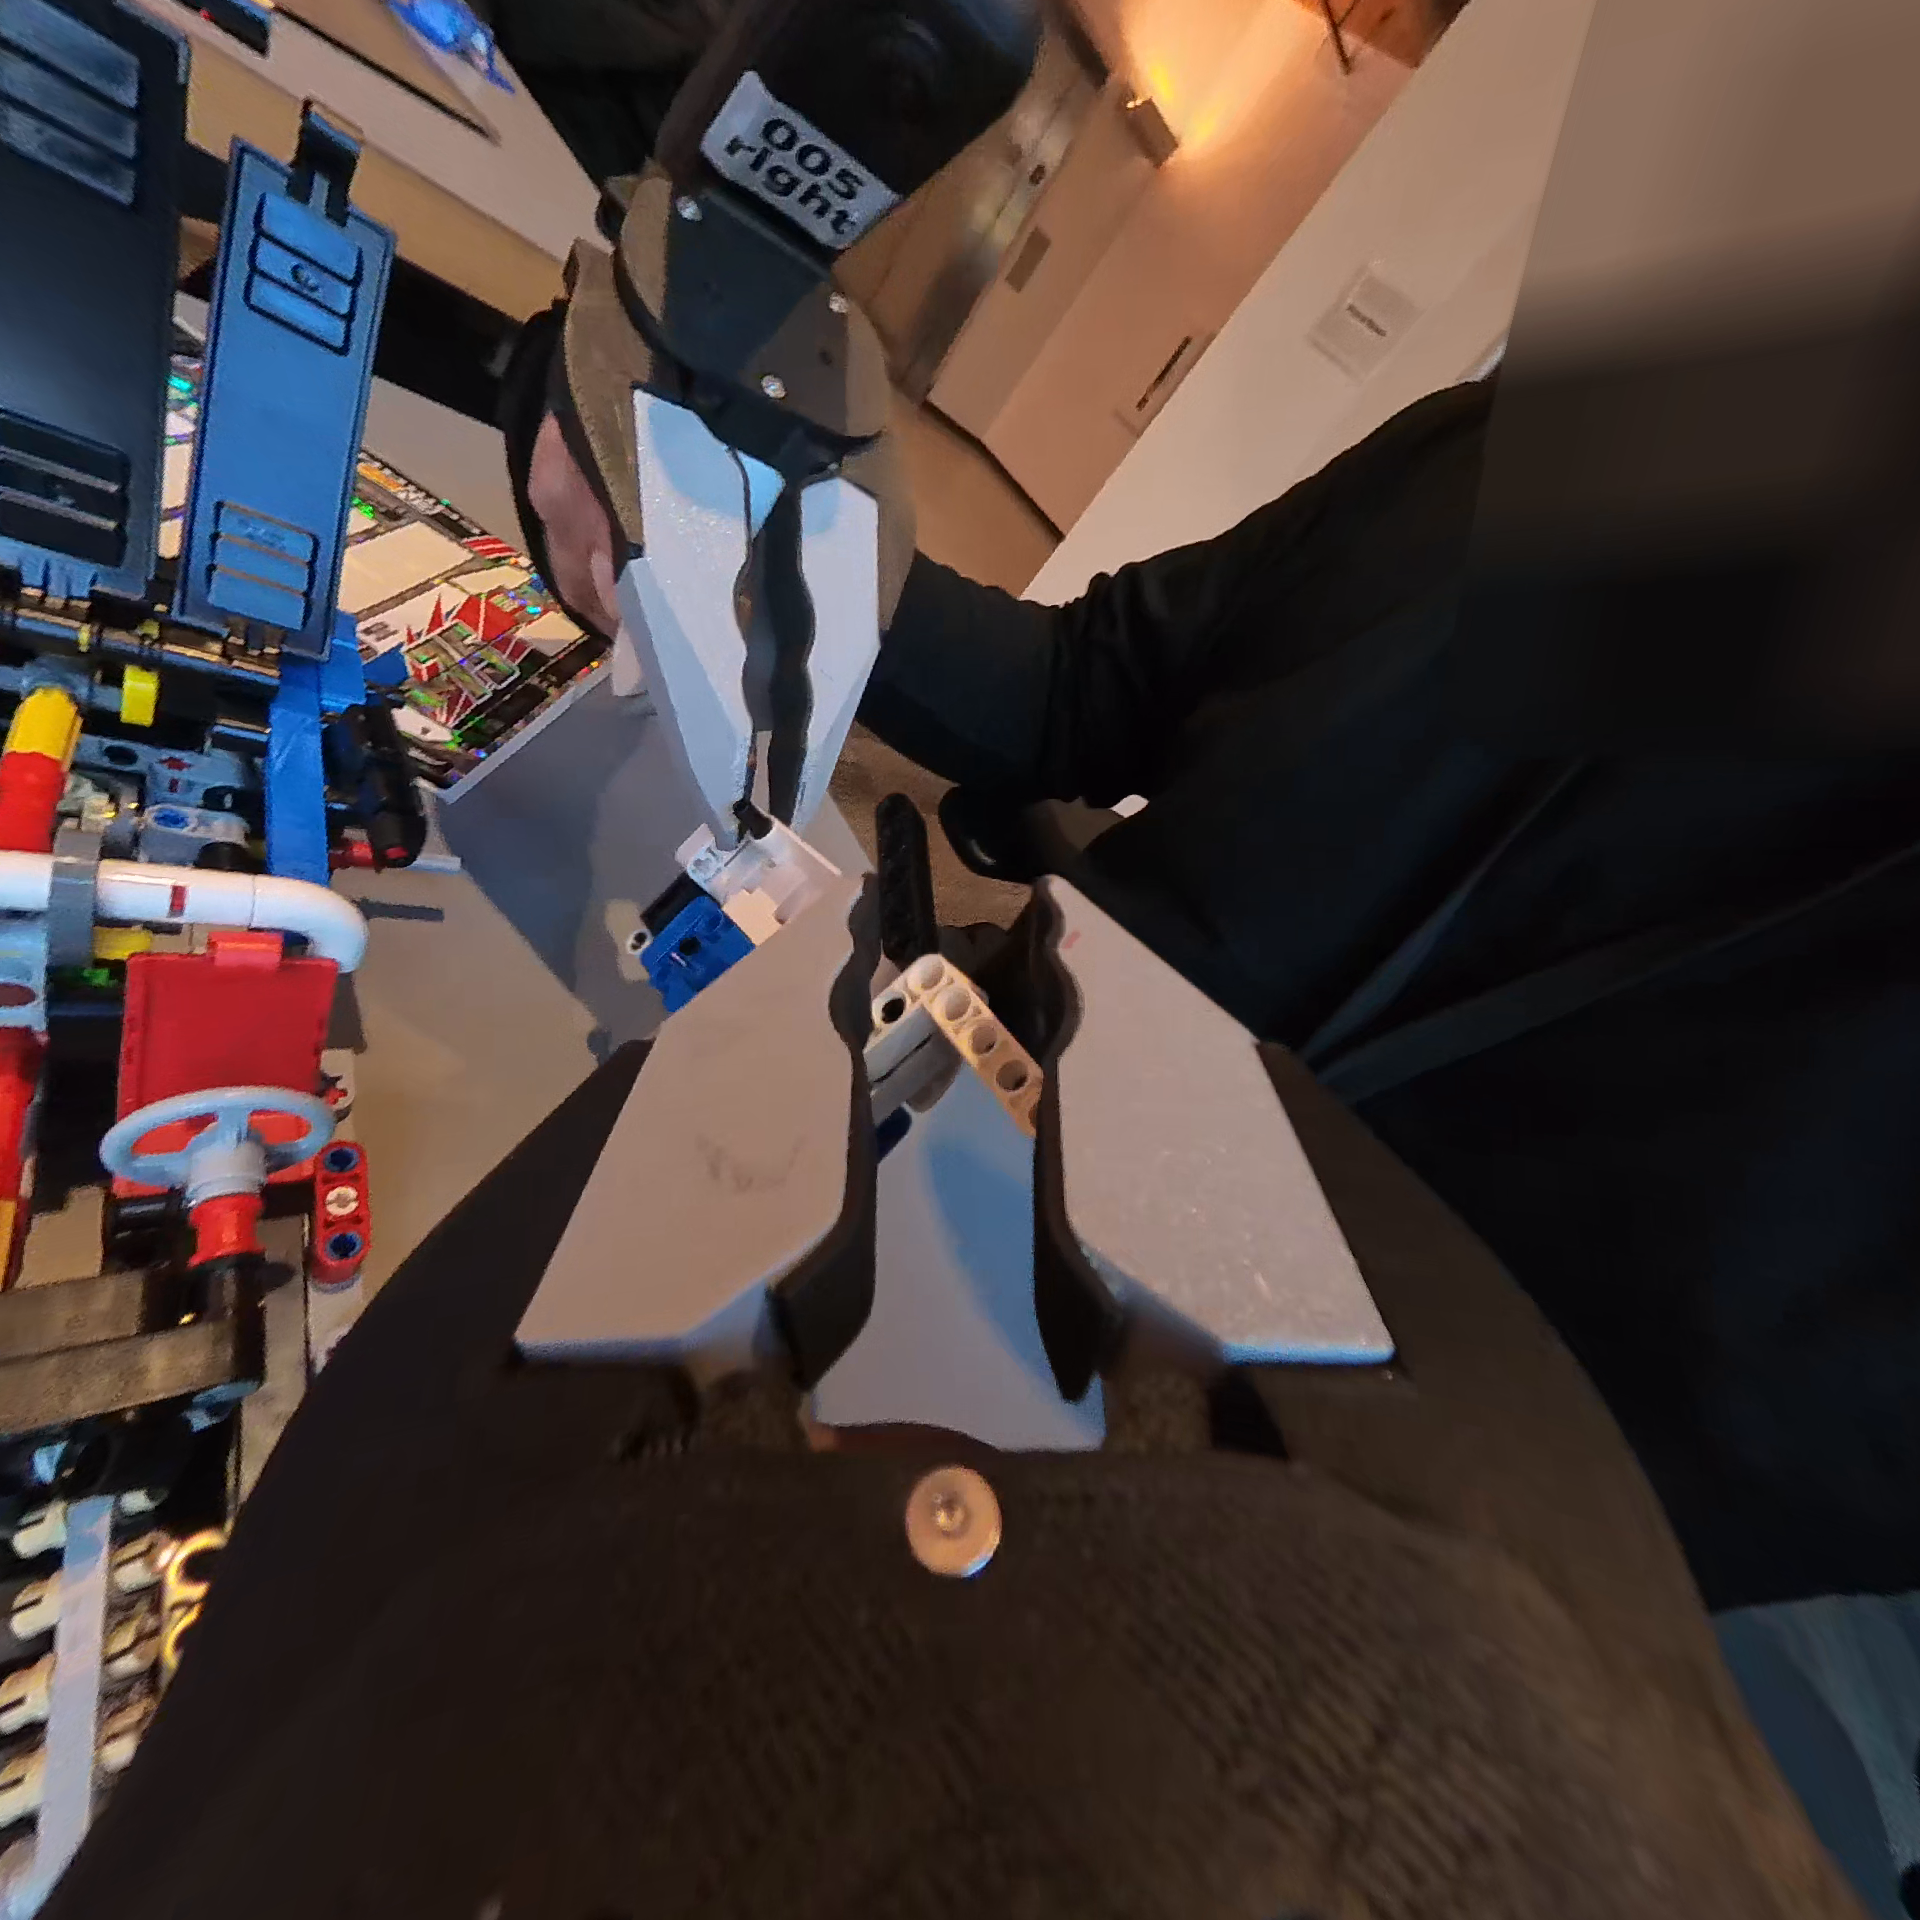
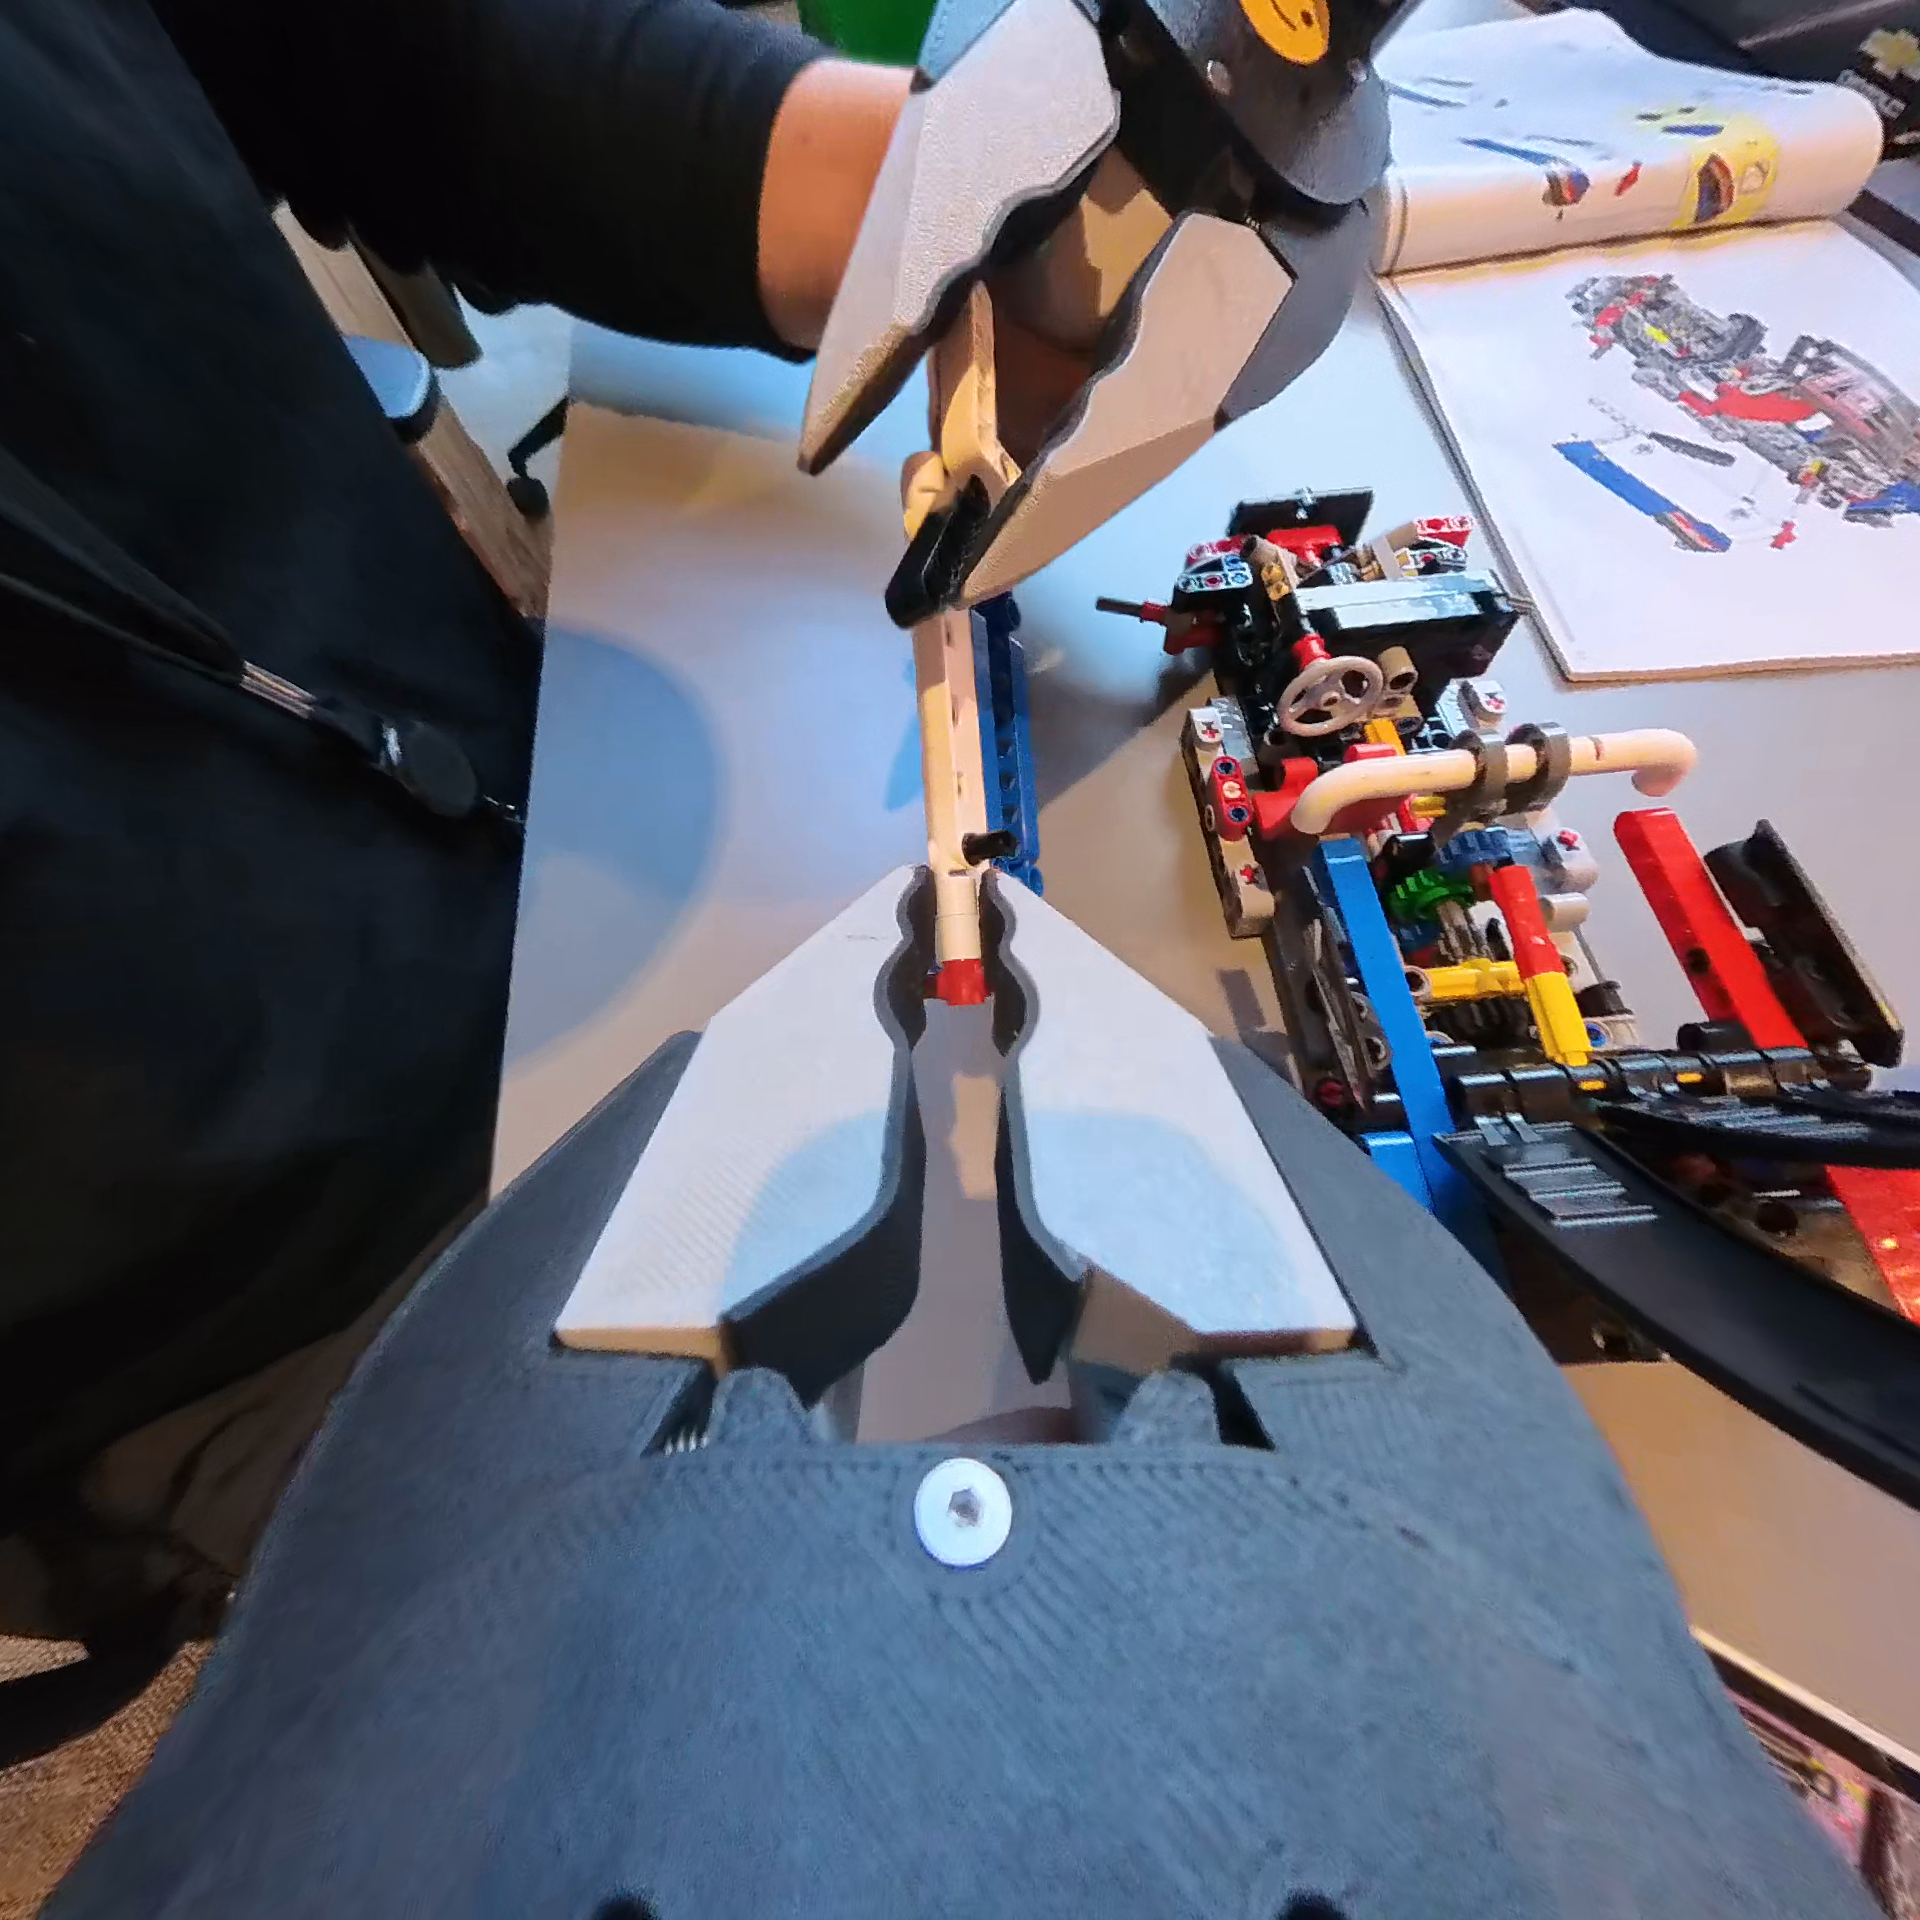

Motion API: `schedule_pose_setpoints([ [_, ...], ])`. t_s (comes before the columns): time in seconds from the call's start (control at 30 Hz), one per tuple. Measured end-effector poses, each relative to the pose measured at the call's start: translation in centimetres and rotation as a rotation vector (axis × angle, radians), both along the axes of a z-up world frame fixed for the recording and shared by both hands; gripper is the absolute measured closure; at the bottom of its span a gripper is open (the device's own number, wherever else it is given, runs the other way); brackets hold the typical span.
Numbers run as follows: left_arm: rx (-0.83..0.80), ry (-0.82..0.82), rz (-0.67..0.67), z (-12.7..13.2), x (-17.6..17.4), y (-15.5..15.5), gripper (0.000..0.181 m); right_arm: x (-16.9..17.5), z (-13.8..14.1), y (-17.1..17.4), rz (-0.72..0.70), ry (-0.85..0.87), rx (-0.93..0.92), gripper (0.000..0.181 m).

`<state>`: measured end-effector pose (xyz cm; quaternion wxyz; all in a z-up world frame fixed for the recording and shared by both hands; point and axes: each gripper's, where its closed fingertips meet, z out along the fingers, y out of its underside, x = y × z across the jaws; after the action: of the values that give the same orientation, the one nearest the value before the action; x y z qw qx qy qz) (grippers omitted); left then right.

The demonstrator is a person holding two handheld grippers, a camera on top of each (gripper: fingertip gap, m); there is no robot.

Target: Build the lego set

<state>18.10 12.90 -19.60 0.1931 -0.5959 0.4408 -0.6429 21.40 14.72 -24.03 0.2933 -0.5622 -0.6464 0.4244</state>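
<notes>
Subassembly of white and blue beams [image 2: 961, 748], held in air between both claws: right gripper [image 2: 954, 940] clamped on its near end, left gripper [image 2: 961, 520] clamped on its far end, beside partly built model [image 2: 1382, 831] on table [image 2: 727, 727].

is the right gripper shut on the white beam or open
Shut on it: the right gripper pinches the white beam's red-tipped end between its fingertips, held above the table.

In the right wrist view the beam assembly [image 2: 956, 748] runs toward twelve o'clock, its near end between the right gripper [image 2: 954, 935] fingers, its far end in the left gripper [image 2: 961, 520]. The lego model [image 2: 1382, 831] stands on the table [image 2: 1143, 436] at three o'clock; the instruction booklet [image 2: 1662, 468] lies beyond it at two o'clock.
</notes>
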Motion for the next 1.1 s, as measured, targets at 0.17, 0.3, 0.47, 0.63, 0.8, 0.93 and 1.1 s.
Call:
schedule_pose_setpoints([
  [0.17,0.046,-0.067,-0.054,0.9,0.0,-1.4,0.151,0.0,0.6,-0.8,0.032,0.028,-0.037,0.176],
  [0.3,0.124,0.012,0.007,0.2,0.1,-0.4,0.154,0.1,0.2,-1.0,0.03,0.002,-0.013,0.177],
  [0.47,0.263,0.078,0.106,0.9,-0.4,0.8,0.15,0.2,-0.5,-0.5,-0.003,-0.058,0.031,0.177],
  [0.63,0.42,0.278,0.184,-1.4,-0.1,1.7,0.144,0.1,-1.3,0.1,-0.031,-0.095,0.041,0.177],
  [0.8,0.636,0.51,0.247,-4.3,0.7,2.7,0.144,-0.1,-2.1,0.9,-0.065,-0.13,0.08,0.177],
  [0.93,0.747,0.655,0.328,-5.9,0.8,4.5,0.149,-0.2,-2.5,1.7,-0.088,-0.15,0.118,0.177],
  [1.1,0.7,0.681,0.296,-7.4,1.0,4.3,0.149,-0.3,-2.5,2.4,-0.089,-0.158,0.142,0.177],
])
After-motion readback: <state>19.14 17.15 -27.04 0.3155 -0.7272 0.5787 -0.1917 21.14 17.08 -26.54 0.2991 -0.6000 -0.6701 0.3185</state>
